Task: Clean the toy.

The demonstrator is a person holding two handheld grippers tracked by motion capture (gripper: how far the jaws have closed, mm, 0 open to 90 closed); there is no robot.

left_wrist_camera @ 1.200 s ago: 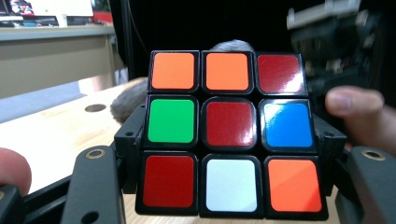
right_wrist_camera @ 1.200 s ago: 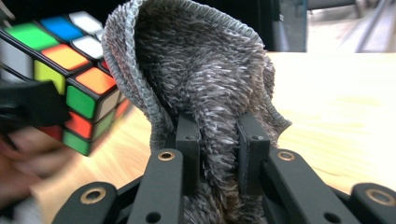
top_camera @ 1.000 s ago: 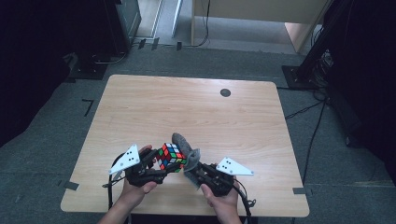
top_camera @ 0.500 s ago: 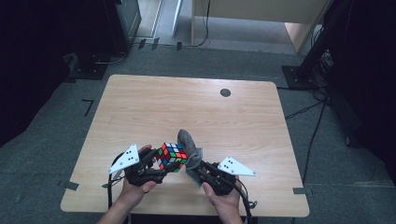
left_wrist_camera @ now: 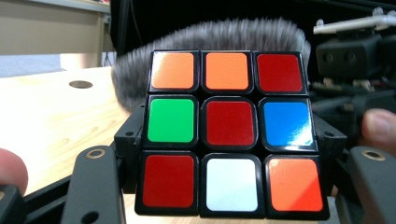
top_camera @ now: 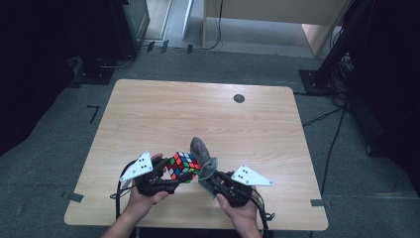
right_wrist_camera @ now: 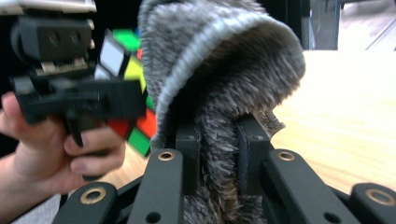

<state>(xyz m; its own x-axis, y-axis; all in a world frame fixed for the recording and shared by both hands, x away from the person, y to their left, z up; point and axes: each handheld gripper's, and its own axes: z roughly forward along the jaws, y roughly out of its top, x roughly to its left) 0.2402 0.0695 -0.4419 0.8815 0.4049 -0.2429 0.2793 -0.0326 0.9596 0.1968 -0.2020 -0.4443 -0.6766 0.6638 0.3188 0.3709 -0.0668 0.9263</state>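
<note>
Two claws meet low over the near edge of the wooden desk [top_camera: 148, 114], each held in one of the person's hands. The left claw [top_camera: 171, 174] is clamped on a puzzle cube [top_camera: 183, 166], its black jaws pressing the cube's two opposite sides; in the left gripper view the cube [left_wrist_camera: 229, 133] faces the camera squarely, with orange, orange and red stickers along the top row, green, red and blue in the middle, and red, white and orange at the bottom. The right claw [top_camera: 210, 182] is closed tight on a grey fuzzy cloth [top_camera: 203, 156], pinching a fold of it between the pads while the rest stands up in a curled arch above the jaws, as the right gripper view shows [right_wrist_camera: 219, 84]. The cloth rises just beside the cube, on its right in the high view, and looks to touch or nearly touch it. Both things are held above the desk, near its front middle. A small dark round mark [top_camera: 239, 98] lies far off towards the back of the desk.
</note>
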